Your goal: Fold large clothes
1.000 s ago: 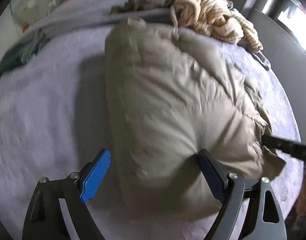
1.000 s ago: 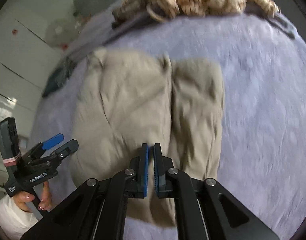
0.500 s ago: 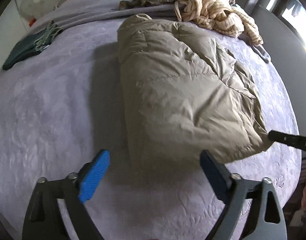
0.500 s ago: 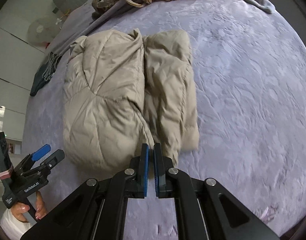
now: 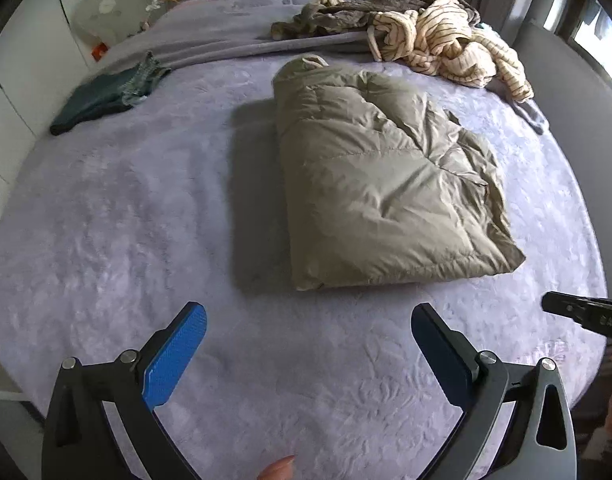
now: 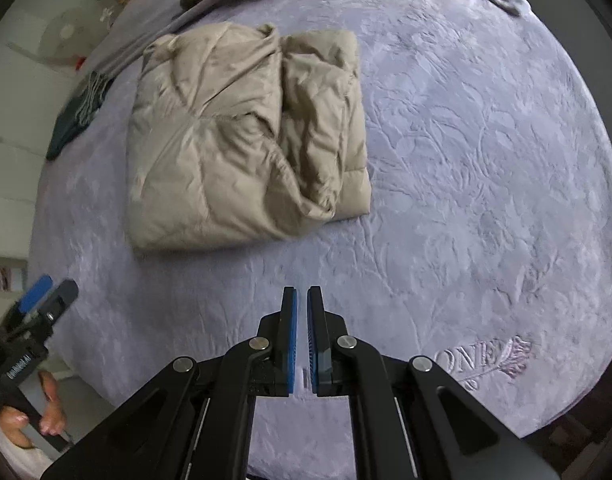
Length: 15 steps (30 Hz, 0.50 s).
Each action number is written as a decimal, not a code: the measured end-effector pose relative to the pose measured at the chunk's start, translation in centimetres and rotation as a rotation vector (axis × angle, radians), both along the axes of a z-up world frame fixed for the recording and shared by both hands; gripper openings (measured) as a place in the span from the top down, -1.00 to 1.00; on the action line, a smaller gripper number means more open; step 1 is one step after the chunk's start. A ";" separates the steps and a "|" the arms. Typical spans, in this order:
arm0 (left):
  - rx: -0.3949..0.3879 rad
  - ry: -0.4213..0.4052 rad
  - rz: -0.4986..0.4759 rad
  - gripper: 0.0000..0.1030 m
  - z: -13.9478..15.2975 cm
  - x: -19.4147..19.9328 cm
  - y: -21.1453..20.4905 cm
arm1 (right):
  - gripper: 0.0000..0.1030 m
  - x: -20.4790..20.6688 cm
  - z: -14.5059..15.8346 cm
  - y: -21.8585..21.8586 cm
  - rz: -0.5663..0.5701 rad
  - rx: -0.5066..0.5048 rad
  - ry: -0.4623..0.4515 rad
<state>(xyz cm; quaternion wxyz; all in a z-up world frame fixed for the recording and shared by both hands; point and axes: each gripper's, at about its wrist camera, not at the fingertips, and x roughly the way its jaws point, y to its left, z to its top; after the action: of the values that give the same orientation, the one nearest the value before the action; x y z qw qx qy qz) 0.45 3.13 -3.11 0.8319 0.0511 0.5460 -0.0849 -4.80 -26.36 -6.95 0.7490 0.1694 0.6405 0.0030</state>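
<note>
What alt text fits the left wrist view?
A folded tan coat lies on a lavender bed, clear of the left tool, whose jaws are opening with nothing between them. A clothes heap sits behind the coat, and dark jeans lie far left.

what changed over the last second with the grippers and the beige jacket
Both grippers pulled back off the folded beige jacket. The left gripper, jaws opening with nothing between them, let it go; the right gripper stayed shut and empty. The jacket and the striped clothes pile stayed put.
</note>
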 end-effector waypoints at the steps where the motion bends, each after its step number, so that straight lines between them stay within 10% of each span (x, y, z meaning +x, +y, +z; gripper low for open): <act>1: 0.001 -0.001 0.001 -0.99 0.3 -0.3 0.1 | 0.89 -0.2 0.4 0.4 0.015 -0.010 -0.004; 3: -0.020 0.001 0.010 -0.99 0.8 -0.5 0.4 | 0.81 -0.5 1.1 1.0 0.036 -0.019 -0.014; 7: 0.000 -0.011 0.028 -0.99 1.8 -0.8 0.7 | -0.08 -1.0 2.6 1.8 0.051 -0.032 -0.061; 15: -0.004 -0.048 0.049 -0.99 4.4 -1.1 1.1 | -0.35 -1.6 6.5 2.2 0.036 -0.122 -0.174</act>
<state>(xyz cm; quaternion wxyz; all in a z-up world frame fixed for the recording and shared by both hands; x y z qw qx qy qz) -0.69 4.21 1.34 0.8467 0.0380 0.5268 -0.0647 -6.42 -24.12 -0.47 0.8105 0.1107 0.5751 -0.0079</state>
